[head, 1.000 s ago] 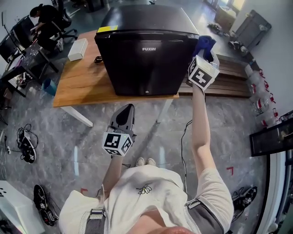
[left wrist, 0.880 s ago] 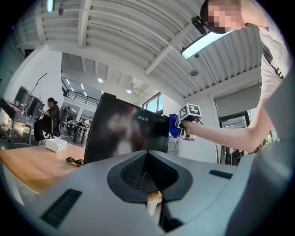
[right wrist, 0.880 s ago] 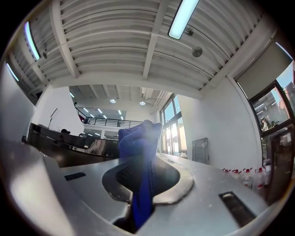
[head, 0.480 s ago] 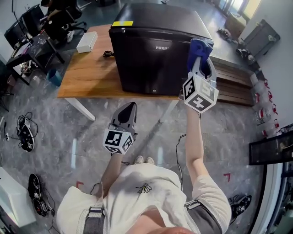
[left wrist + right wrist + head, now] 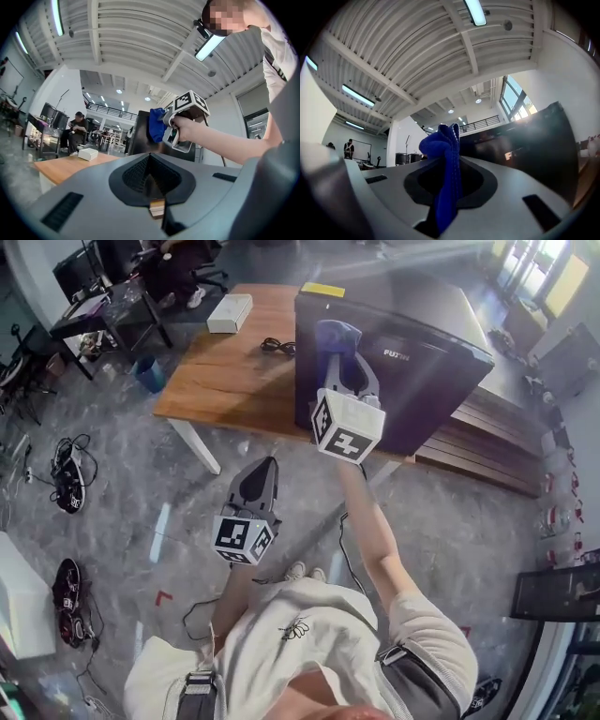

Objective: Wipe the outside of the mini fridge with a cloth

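The glossy black mini fridge (image 5: pixel 427 381) stands on the long wooden table (image 5: pixel 234 381), its door with pale lettering turned toward the person; the right gripper (image 5: pixel 345 367), held up on an outstretched arm, has its jaws clenched on a bunched deep-blue cloth (image 5: pixel 336 336), and in the right gripper view the cloth (image 5: pixel 447 168) stands up between the two grey jaws, with the fridge's dark face (image 5: pixel 534 150) to the right of it; from the head view the cloth sits at the upper part of the door close to its left edge, though whether it presses on the surface cannot be told; the left gripper (image 5: pixel 263 469) hangs lower, over the grey floor in front of the table and well apart from the fridge, and the left gripper view shows its jaws (image 5: pixel 151 166) shut together with nothing held between them; farther back on the table lie a small white box (image 5: pixel 230 313) and a coiled black cable (image 5: pixel 277 345), both to the left of the fridge and apart from it.
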Motion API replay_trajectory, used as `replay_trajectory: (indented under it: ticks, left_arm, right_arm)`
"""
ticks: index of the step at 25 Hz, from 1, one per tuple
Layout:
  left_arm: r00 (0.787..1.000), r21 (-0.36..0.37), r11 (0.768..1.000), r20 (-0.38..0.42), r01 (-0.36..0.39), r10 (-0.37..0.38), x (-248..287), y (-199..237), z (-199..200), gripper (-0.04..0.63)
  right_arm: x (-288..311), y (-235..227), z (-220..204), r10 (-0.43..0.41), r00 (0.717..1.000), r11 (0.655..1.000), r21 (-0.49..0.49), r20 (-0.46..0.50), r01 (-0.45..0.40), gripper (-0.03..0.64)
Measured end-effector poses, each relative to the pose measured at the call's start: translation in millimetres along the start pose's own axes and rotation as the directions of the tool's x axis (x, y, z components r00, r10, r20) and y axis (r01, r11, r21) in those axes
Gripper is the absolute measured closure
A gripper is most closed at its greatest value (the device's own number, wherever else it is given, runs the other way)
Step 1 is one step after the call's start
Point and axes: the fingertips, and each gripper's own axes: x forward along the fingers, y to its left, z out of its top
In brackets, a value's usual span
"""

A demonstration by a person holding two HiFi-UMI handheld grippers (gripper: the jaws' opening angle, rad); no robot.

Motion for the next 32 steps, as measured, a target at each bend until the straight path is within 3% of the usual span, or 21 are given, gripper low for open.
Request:
replay_trajectory:
  ticks: [6,12,20,32]
  left_arm:
    - [0.99,-0.017,0.99,-0.002,-0.141,0.141,-35.7,49.0,2.2,0.591]
    - [0.983,-0.016,0.983,0.015,-0.182,0.182,-50.2,66.7,5.9,0.591]
    - [0.984,-0.018,0.984,-0.008,-0.178,0.178,-50.6,65.5,-1.4,0.591]
    - [0.998,-0.011,0.998,-0.022,-0.056,0.056,-16.0,25.8,-7.6,0.591]
  right_arm:
    - [40.2,66.0,-38.6,0.033,0.998,0.992,-0.123,-0.047,-0.038,0.555]
    - [61.6,83.3,-51.4,-0.01,0.999,0.981,-0.196,-0.05,0.0,0.555]
    - [61.8,65.1,-52.3,-0.047,0.998,0.971,-0.234,-0.043,0.036,0.555]
    - [20.1,-18.2,-29.4,-0.152,0.988,0.957,-0.247,0.005,0.149,0.555]
